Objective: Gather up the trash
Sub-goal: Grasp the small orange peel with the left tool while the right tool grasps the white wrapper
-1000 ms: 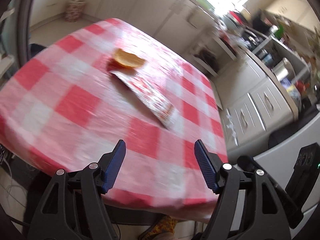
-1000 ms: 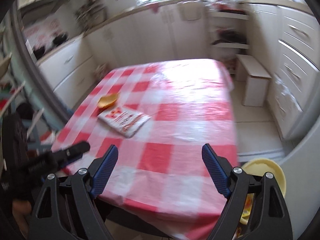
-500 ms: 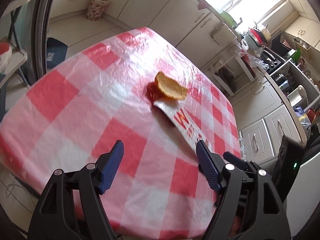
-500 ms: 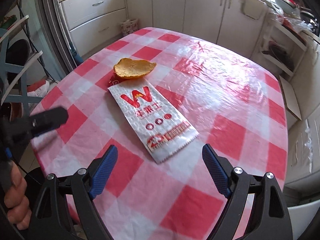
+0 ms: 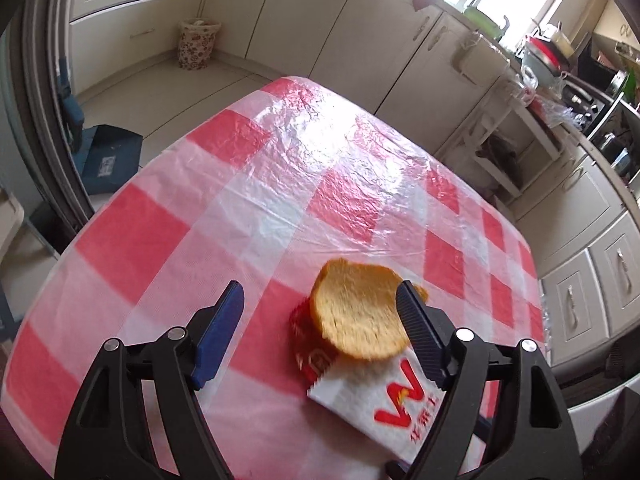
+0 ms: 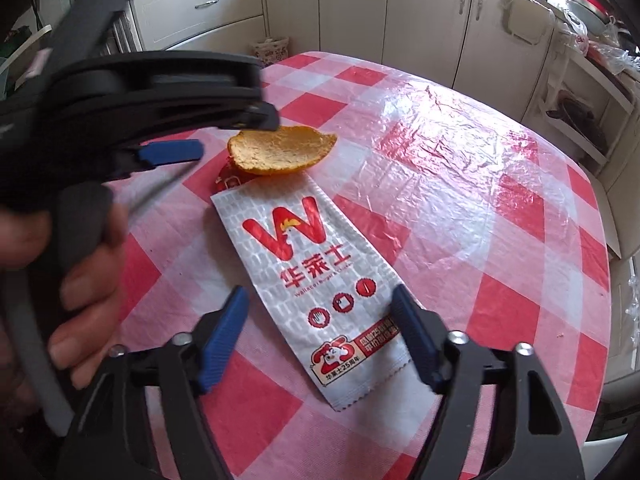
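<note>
Just ahead of the right gripper [image 6: 320, 328], whose unclenched jaws are closing astride the flat wrapper [image 6: 316, 276] on the table [image 6: 500, 184], pads may skid over it, while farther off the released left gripper [image 5: 320, 316] could crush the orange peel [image 5: 358, 312].

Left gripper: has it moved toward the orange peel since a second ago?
Yes. The left gripper has closed in across the checked tablecloth; the orange peel, formerly far ahead, now sits by its open fingers.

Table [image 6: 460, 168] in red-and-white checked plastic cloth, with white food wrapper [image 6: 316, 280] and orange peel [image 6: 280, 150].
</note>
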